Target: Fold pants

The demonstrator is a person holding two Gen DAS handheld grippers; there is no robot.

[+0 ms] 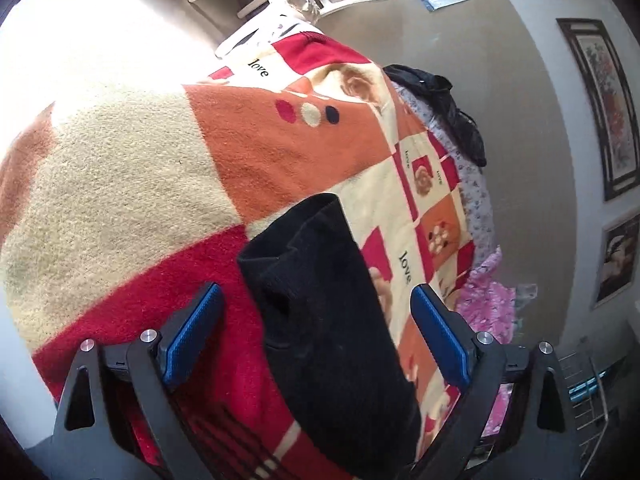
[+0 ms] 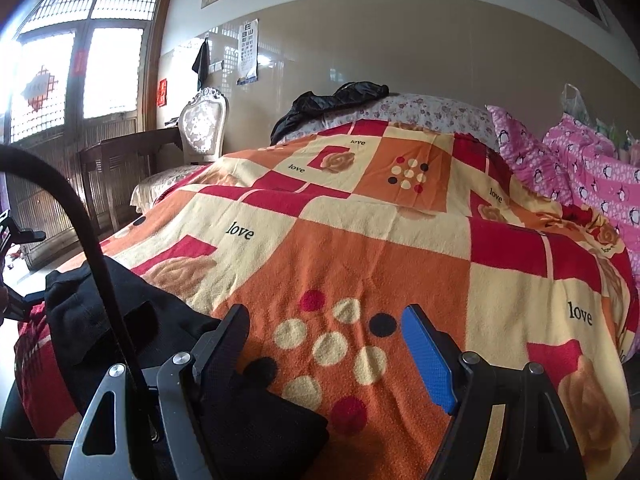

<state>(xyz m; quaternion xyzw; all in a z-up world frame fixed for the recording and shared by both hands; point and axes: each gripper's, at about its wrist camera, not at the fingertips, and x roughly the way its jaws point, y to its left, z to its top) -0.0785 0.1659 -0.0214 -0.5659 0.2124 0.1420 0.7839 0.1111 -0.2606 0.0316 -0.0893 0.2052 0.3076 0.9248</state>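
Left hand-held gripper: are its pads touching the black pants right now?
Apart. In the left wrist view the left hand-held gripper is wide open, and patterned blanket shows between each blue pad and the black pants lying between them.

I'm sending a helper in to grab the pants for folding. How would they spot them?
Look at the bed's patchwork blanket in red, orange and cream. The pants lie on it at the near edge. They are plain black; the other dark garment lies far off by the wall.

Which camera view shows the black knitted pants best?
The left wrist view: the black knitted pants lie centred between the open left gripper. The right wrist view shows only a bunched part at lower left, behind a cable.
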